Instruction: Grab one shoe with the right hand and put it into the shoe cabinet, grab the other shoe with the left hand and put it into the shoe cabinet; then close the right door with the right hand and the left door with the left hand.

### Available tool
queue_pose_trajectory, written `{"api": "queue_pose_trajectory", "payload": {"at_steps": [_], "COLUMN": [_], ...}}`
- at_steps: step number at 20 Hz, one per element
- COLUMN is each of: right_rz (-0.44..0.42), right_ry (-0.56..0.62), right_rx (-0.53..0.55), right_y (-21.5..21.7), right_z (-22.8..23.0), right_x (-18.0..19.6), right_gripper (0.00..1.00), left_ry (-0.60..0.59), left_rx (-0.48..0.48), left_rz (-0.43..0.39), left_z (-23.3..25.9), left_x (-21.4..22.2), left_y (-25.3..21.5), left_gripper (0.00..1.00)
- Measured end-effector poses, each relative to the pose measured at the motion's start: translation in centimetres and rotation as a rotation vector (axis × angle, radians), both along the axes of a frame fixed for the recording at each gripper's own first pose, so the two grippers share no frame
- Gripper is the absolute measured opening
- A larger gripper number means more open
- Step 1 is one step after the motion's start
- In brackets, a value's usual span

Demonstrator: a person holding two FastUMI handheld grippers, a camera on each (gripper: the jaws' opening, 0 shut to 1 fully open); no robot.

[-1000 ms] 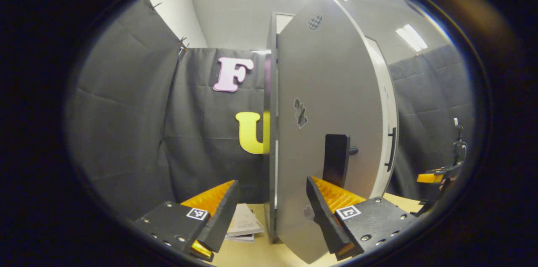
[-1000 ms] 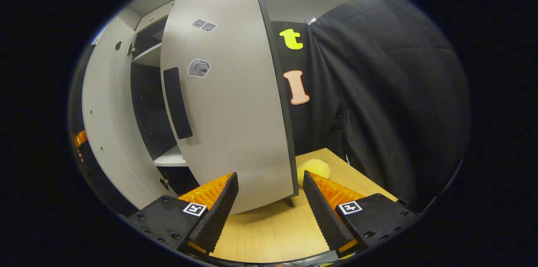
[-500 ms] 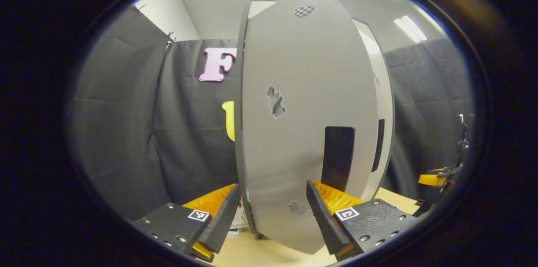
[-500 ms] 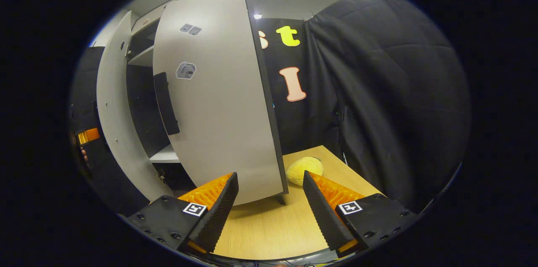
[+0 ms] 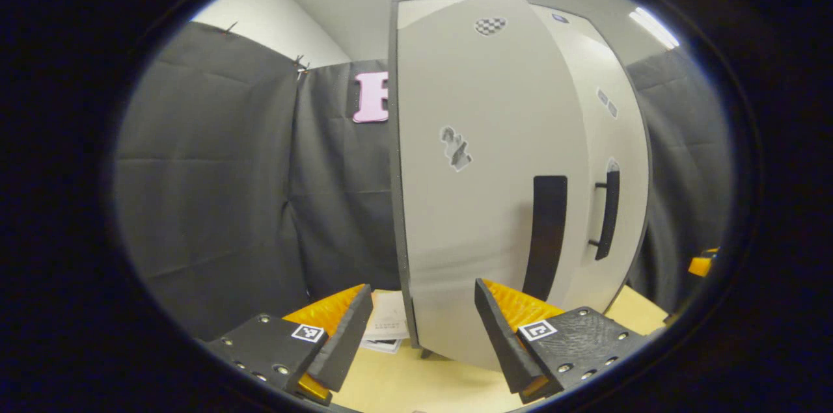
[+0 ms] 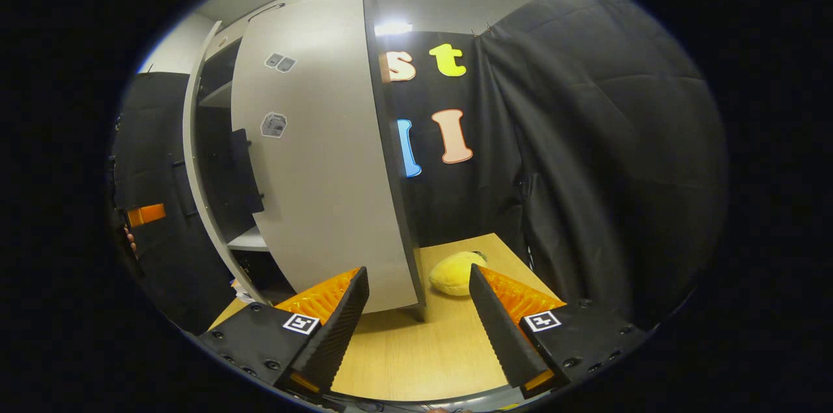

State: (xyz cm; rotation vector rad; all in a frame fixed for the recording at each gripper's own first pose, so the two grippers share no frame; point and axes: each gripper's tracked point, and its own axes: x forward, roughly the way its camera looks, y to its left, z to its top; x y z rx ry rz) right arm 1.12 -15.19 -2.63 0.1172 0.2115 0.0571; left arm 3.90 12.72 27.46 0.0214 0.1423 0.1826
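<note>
In the left gripper view, the left gripper point(image 5: 423, 322) has its two fingers spread wide apart and they hold nothing. Right in front of it stands the shoe cabinet point(image 5: 416, 10). The left door point(image 5: 475, 205) is gray and looks nearly flat against the front of the cabinet, but I cannot tell if it is fully closed. It has a tall black handle point(image 5: 545, 237) and two small stickers point(image 5: 455, 147). Just past it is the right door point(image 5: 615, 140) with its own black handle point(image 5: 608, 214). Some folded papers point(image 5: 389, 328) lie on the wooden table point(image 5: 390, 387), beside the bottom corner of the cabinet.

In the right gripper view, the right gripper point(image 6: 420, 315) also has its fingers spread wide with nothing between them. The right door point(image 6: 312, 172) stands partly open in front of it. Through the gap, the dark inside of the cabinet and a pale shelf point(image 6: 249, 240) can be seen. The shoes cannot be made out in there. The left door point(image 6: 202, 159) shows edge-on at the far side of the gap. A soft yellow toy point(image 6: 455, 272) lies on the table point(image 6: 416, 361), near the cabinet's right side and just beyond the gripper's fingers. Far off at the left edge, a bit of the other gripper point(image 6: 144, 214) and a fingertip show.
</note>
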Motion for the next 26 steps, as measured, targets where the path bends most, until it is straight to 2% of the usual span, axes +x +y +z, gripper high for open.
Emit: {"api": "queue_pose_trajectory", "payload": {"at_steps": [4, 7, 9, 10, 11, 13, 14, 15, 16, 18, 19, 22, 26], "right_rz": [0.079, 0.116, 0.154, 0.169, 0.185, 0.211, 0.219, 0.221, 0.221, 0.225, 0.218, 0.191, 0.173], "right_ry": [-0.056, -0.064, -0.06, -0.053, -0.041, -0.027, -0.027, -0.024, -0.018, -0.008, -0.024, -0.085, -0.096], "right_rx": [-0.006, -0.026, -0.041, -0.047, -0.05, -0.048, -0.048, -0.051, -0.053, -0.033, -0.015, 0.02, 0.02], "right_y": [0.8, 1.1, 2.1, 2.6, 3.3, 4.6, 5.2, 5.8, 6.3, 7.7, 8.1, 8.7, 8.7], "right_z": [1.5, 0.7, 0.2, -0.1, -0.4, -0.7, -0.6, -0.6, -0.5, 0.1, 0.8, 2.4, 2.4], "right_x": [1.4, 2.1, 2.0, 1.8, 1.4, 0.7, 0.5, 0.3, 0.3, 0.0, -0.2, -0.1, -0.1], "right_gripper": [0.98, 0.98, 0.98, 0.92, 0.98, 0.98, 0.98, 0.92, 0.98, 0.98, 0.98, 0.98, 0.98], "left_ry": [-0.067, -0.088, -0.078, -0.066, -0.055, -0.055, -0.063, -0.079, -0.098, -0.137, -0.163, -0.218, -0.246], "left_rx": [-0.108, -0.188, -0.18, -0.161, -0.143, -0.132, -0.145, -0.16, -0.173, -0.181, -0.175, -0.157, -0.169], "left_rz": [0.059, 0.06, 0.077, 0.077, 0.078, 0.077, 0.061, 0.04, 0.025, 0.004, -0.006, -0.008, -0.026], "left_z": [0.7, 0.3, -0.3, -0.6, -0.9, -0.9, -0.9, -0.8, -0.5, 0.2, 0.8, 1.2, 0.4], "left_x": [-3.1, -6.1, -8.6, -9.7, -10.6, -11.4, -11.4, -11.1, -10.9, -11.0, -11.0, -11.3, -12.0], "left_y": [0.2, -0.8, -0.9, -1.0, -1.0, -0.5, -0.5, -0.6, -0.3, 0.5, 0.8, 2.3, 3.3], "left_gripper": [0.98, 0.98, 0.98, 0.97, 0.97, 0.97, 0.92, 0.91, 0.91, 0.95, 0.92, 0.92, 0.91]}}
